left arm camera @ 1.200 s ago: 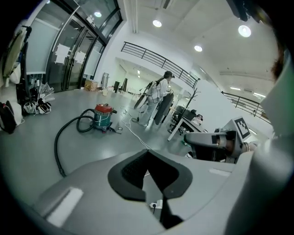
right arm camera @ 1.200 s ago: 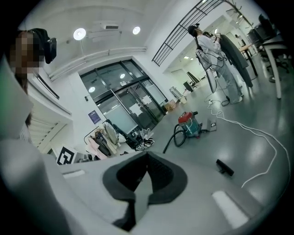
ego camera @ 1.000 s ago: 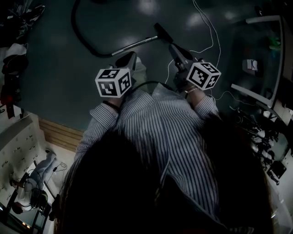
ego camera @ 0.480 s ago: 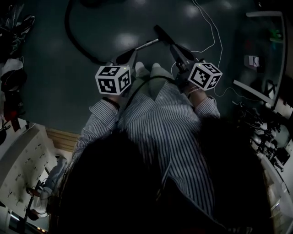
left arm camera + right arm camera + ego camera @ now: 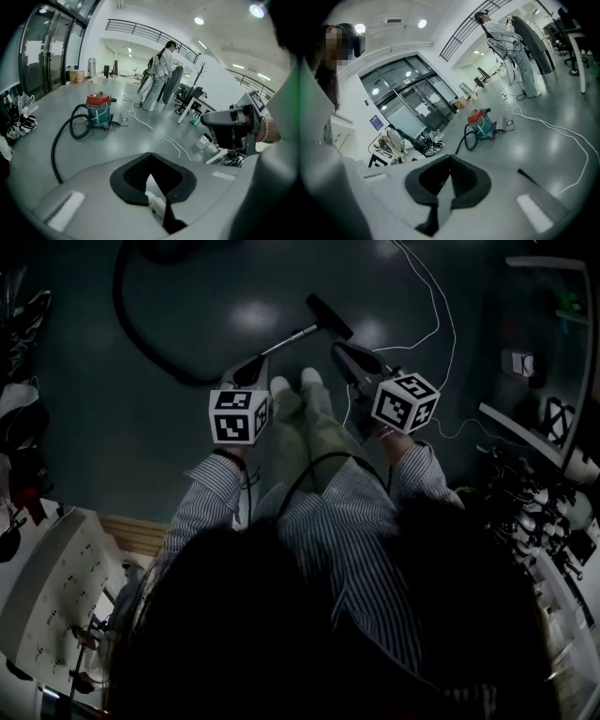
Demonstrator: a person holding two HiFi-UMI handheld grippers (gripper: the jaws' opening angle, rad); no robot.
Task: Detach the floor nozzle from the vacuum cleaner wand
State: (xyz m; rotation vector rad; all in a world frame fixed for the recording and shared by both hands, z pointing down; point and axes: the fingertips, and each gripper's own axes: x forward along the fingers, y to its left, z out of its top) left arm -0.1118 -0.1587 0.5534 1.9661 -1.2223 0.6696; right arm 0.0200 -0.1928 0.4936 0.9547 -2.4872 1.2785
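Note:
In the head view the vacuum's silver wand (image 5: 289,335) lies on the dark floor, with the black floor nozzle (image 5: 329,315) at its far end and a black hose (image 5: 131,334) curving off to the left. My left gripper (image 5: 253,369) hangs just short of the wand's near end, shut and empty. My right gripper (image 5: 345,354) is to the right of the nozzle, also shut with nothing in it. The left gripper view (image 5: 150,157) shows the jaws meeting over the floor. The red and teal vacuum canister (image 5: 99,110) stands further off and also shows in the right gripper view (image 5: 483,123).
A white cable (image 5: 436,306) snakes across the floor to the right of the nozzle. My shoes (image 5: 281,388) stand between the grippers. Desks and cluttered gear (image 5: 553,427) line the right side. A person (image 5: 161,75) stands far off near the desks.
Both grippers have sunk toward the floor and come closer to the wand and nozzle. My legs and shoes have come into view between them. The jaws stayed shut.

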